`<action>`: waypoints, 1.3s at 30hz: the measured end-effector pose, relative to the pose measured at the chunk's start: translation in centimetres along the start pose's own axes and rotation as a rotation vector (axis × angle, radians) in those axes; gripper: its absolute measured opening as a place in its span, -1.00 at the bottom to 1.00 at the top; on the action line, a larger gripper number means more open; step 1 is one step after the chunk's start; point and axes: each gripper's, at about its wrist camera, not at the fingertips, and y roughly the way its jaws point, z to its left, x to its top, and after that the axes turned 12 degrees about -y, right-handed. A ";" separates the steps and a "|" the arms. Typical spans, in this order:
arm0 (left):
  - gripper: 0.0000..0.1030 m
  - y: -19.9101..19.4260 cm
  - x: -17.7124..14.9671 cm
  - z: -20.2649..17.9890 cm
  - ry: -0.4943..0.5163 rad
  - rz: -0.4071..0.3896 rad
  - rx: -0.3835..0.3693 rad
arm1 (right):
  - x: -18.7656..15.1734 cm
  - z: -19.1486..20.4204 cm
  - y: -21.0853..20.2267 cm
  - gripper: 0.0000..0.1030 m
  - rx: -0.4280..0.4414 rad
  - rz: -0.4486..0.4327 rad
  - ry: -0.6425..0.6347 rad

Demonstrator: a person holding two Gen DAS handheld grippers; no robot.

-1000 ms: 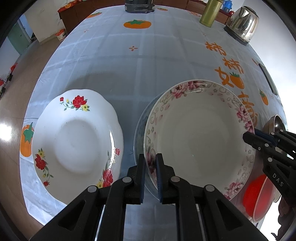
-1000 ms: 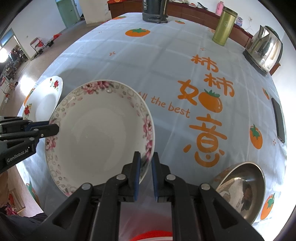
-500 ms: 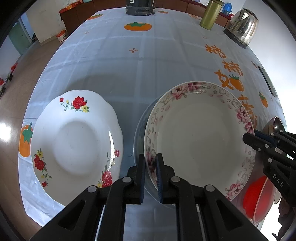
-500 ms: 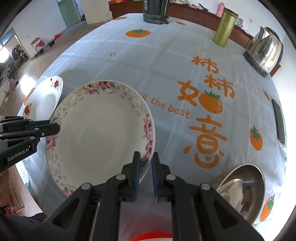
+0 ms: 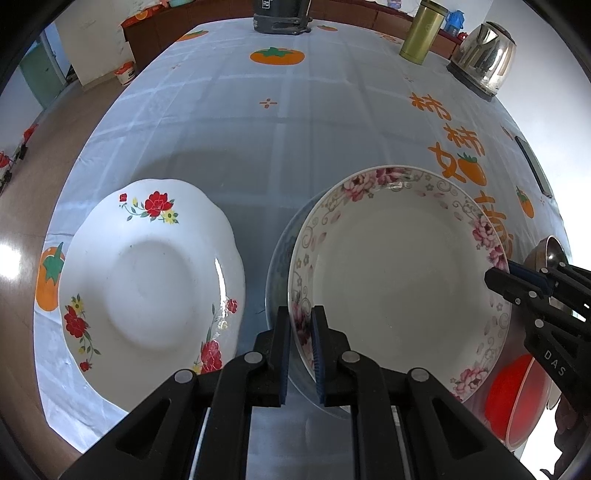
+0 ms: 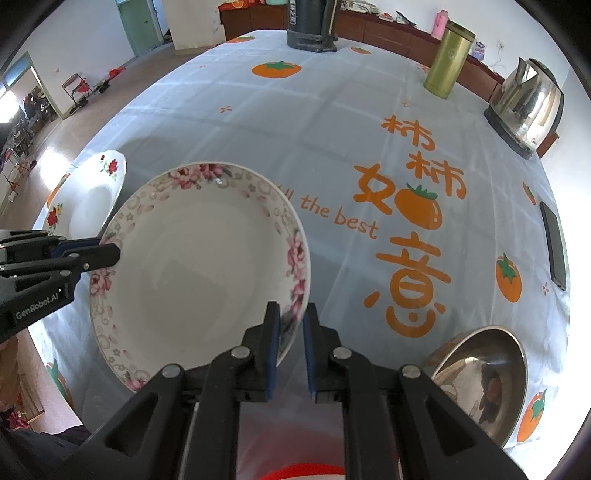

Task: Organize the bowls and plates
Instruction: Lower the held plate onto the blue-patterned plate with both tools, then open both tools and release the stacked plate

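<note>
A deep plate with a pink flower rim (image 5: 399,280) (image 6: 199,266) hangs just above the table, held from both sides. My left gripper (image 5: 300,325) (image 6: 112,251) is shut on its left rim. Opposite it, my right gripper (image 6: 290,317) (image 5: 496,275) is shut on the right rim. Left of it, a white scalloped plate with red flowers (image 5: 147,280) (image 6: 96,192) lies flat on the tablecloth. A grey round patch shows under the held plate's left edge; I cannot tell whether it is shadow or another dish.
A steel bowl (image 6: 480,376) sits at the near right and a red bowl (image 5: 513,391) right by the table's near edge. Far right stand a kettle (image 6: 528,103) and a gold-green flask (image 6: 447,62). A phone (image 6: 554,247) lies at the right edge, a black appliance (image 6: 312,26) at the back.
</note>
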 end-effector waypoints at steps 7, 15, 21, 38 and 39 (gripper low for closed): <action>-0.75 0.2 0.0 0.0 -0.002 0.012 -0.003 | 0.0 -0.1 -0.1 -0.76 -0.001 -0.002 0.001; -0.74 0.1 0.0 -0.1 -0.002 0.018 0.000 | 0.2 -0.4 -0.8 -0.75 -0.002 -0.021 0.005; -0.74 -0.4 0.2 0.3 -0.018 0.033 0.001 | 0.2 -0.9 -1.5 -0.21 -0.026 -0.032 0.021; -0.03 -3.5 0.3 9.5 -0.183 -0.080 0.111 | 4.0 2.4 -3.3 -0.02 0.016 -0.094 -0.041; -0.03 -3.4 0.2 10.4 -0.203 -0.076 0.122 | 4.4 2.9 -3.2 -0.02 0.032 -0.095 -0.050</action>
